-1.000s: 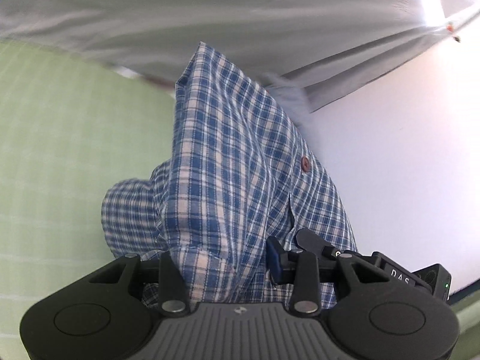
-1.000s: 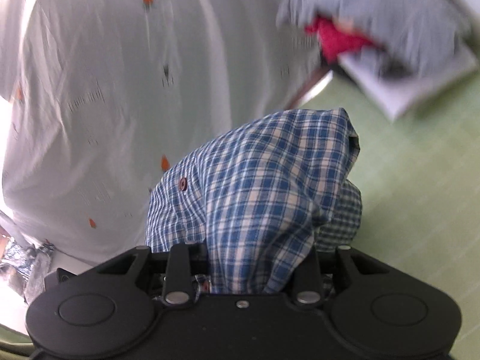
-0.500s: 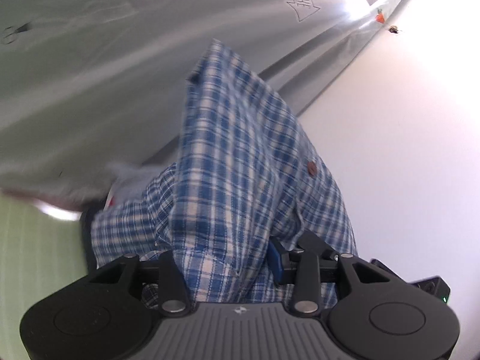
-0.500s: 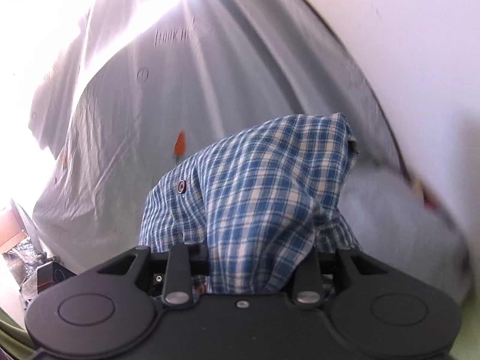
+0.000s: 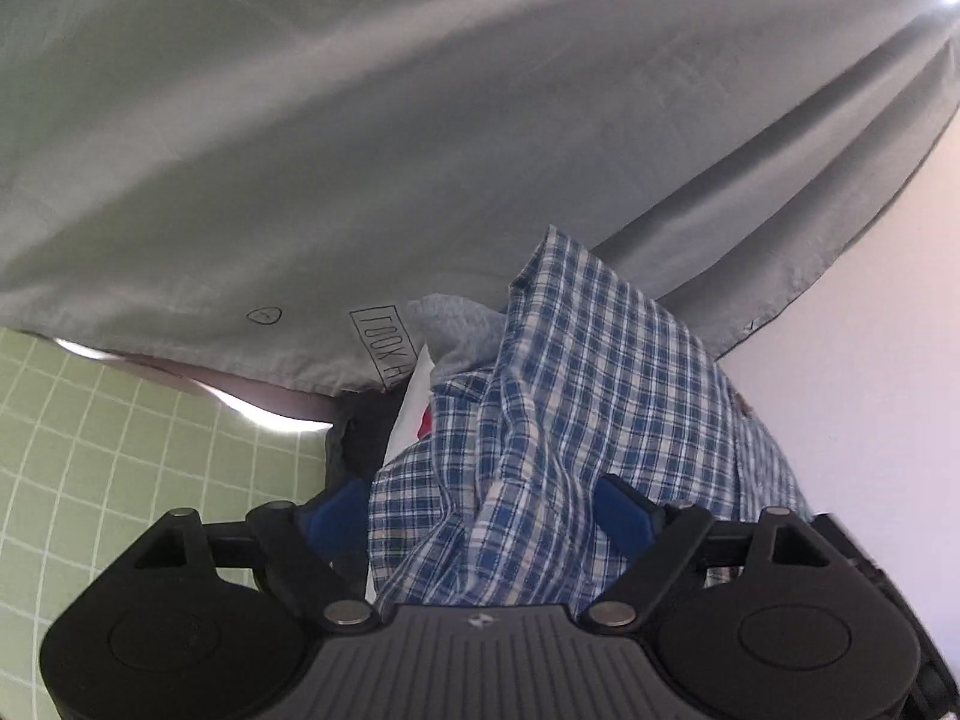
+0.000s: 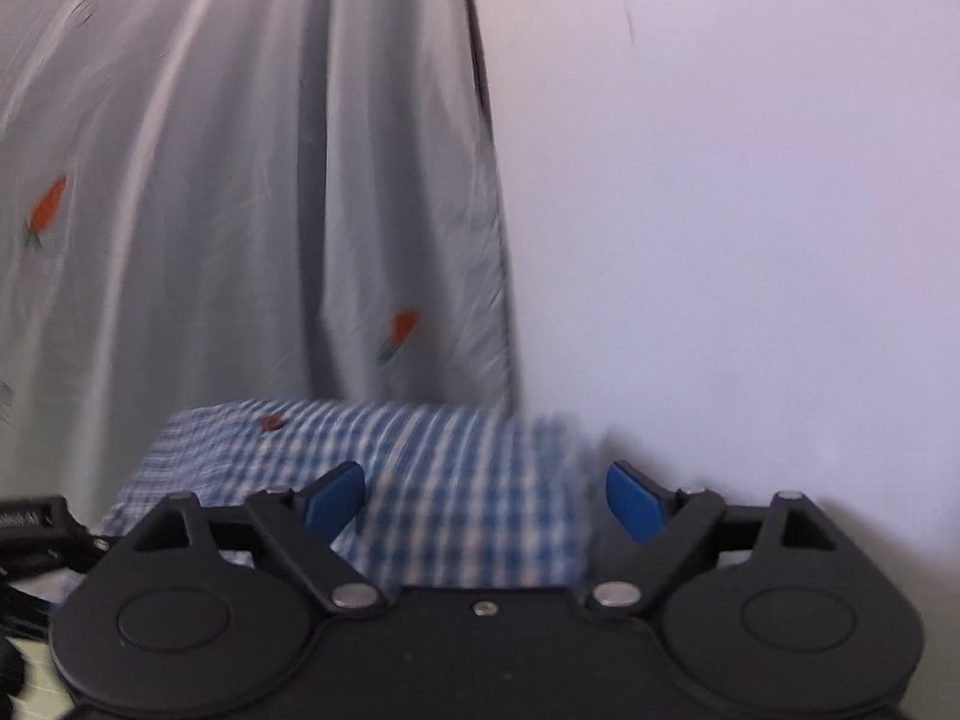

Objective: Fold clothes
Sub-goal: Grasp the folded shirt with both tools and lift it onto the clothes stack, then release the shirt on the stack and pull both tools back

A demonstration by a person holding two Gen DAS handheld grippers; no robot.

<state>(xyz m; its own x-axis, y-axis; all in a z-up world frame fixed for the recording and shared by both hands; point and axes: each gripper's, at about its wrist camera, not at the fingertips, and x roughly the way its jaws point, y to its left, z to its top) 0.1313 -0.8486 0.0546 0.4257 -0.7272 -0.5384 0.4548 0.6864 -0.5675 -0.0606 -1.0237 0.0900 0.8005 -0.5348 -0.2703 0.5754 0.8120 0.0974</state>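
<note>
The left gripper has its blue fingers spread apart, and the blue checked shirt lies bunched up between them. The cloth fills the gap, but the fingers do not look squeezed onto it. The shirt rises from the bottom middle of the left view up toward the middle of the frame.

Behind the shirt hangs a big grey sheet with small black drawings on it. It fills the top of the frame. A pile of grey and red clothes peeks out just left of the shirt. In the lower left is a green surface with white lines. A plain white wall is on the right.

The right gripper also has its blue fingers wide apart. In the right view the shirt is blurry and sits low in the frame, between and behind the fingers. A small dark red button shows on it at the left. The grey sheet with little orange carrots is in the upper left, and the white wall fills the right.
</note>
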